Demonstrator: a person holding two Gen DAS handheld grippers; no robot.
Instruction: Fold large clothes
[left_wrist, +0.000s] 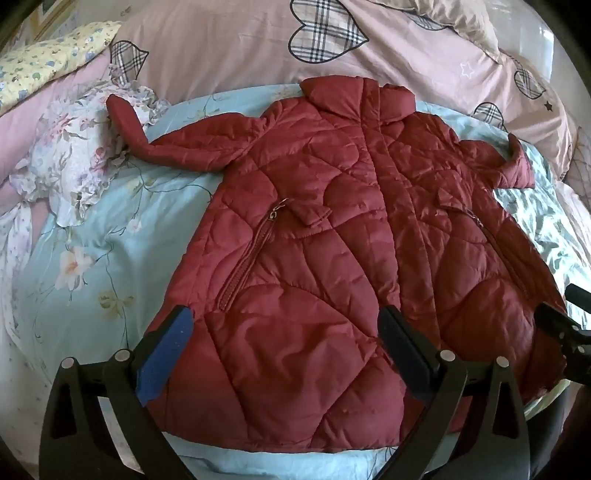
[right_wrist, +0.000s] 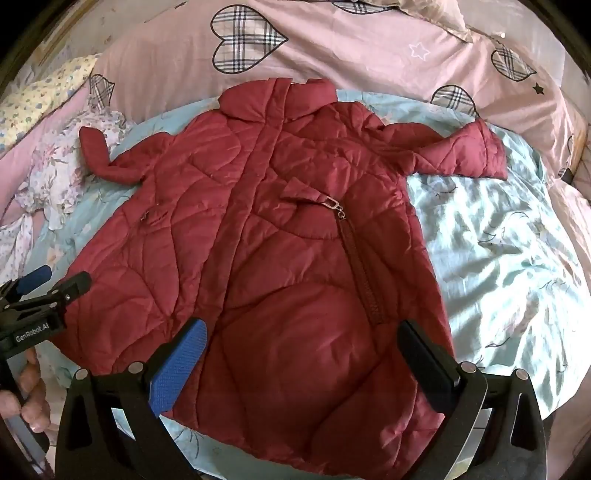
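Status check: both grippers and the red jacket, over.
Left gripper open, over the hem. Right gripper open, empty. Red jacket face up on the blue sheet, front closed, sleeves out, unfolded. Floral cloth under left cuff.

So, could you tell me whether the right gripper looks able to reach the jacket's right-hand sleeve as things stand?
Probably yes. The right gripper hangs open over the jacket hem, and the sleeve lies flat on the blue sheet with nothing over it.

plenty of bare pale-blue floral bedsheet (right_wrist: 498, 258) right of the quilted dark-red padded jacket (right_wrist: 280, 258), easy to get in there. left side's tighter, a ruffled floral pillow (left_wrist: 74, 162) sits under the sleeve tip, and the pink heart-print duvet (left_wrist: 240, 48) walls off the collar end
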